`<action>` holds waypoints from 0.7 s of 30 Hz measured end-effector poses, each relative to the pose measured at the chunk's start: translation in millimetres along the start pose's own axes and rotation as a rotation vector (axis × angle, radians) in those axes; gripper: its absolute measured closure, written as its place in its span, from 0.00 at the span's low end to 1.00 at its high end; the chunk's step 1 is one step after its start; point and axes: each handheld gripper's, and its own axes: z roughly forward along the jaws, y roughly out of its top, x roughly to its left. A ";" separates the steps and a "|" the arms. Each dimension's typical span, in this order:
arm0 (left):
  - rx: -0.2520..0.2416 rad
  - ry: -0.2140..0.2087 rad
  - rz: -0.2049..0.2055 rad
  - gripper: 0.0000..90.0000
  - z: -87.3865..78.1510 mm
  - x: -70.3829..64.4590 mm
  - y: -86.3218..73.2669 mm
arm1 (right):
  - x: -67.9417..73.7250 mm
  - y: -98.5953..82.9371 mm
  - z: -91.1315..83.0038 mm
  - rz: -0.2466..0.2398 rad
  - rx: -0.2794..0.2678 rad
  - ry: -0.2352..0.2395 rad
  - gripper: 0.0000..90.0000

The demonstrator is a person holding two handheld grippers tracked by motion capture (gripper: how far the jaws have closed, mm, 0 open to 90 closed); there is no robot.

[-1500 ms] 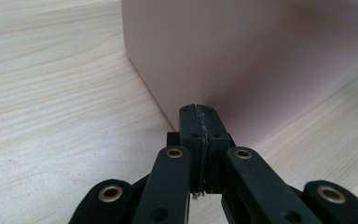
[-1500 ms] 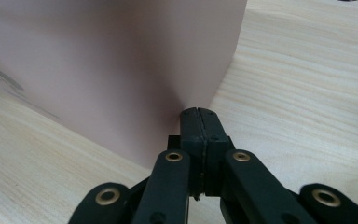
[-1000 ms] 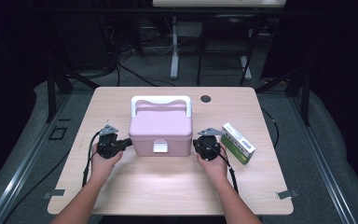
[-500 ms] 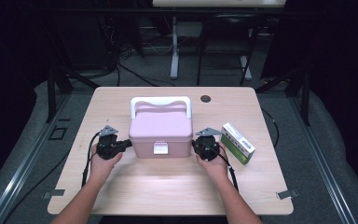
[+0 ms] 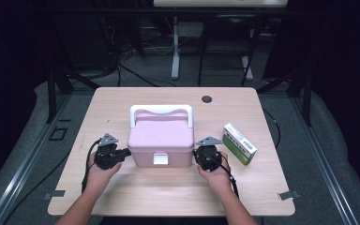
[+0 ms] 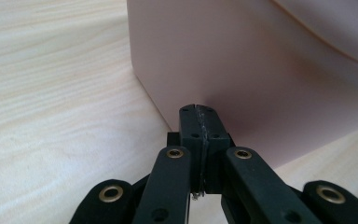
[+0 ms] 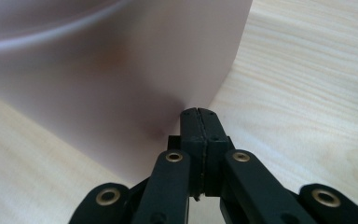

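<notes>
A pink lidded box (image 5: 161, 139) with a white handle (image 5: 161, 111) and a white front latch stands in the middle of the wooden table (image 5: 122, 101). My left gripper (image 5: 124, 152) is shut with nothing in it, tips against the box's left side (image 6: 242, 70). My right gripper (image 5: 196, 154) is also shut and empty, tips against the box's right side (image 7: 121, 79). In both gripper views the black jaws meet flat, pressed close to the pink wall near its bottom corner.
A green and white carton (image 5: 238, 143) lies on the table just right of my right hand. A round cable hole (image 5: 206, 99) sits near the far edge. Bare table lies in front of the box. Dark stands and cables surround the table.
Almost nothing has moved. Both grippers stay pressed against the sides of the box, and the box keeps its place.
</notes>
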 end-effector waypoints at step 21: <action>0.030 -0.021 0.032 1.00 -27.3 -21.8 -23.3 | 15.5 -24.9 -34.6 -0.010 0.050 0.077 1.00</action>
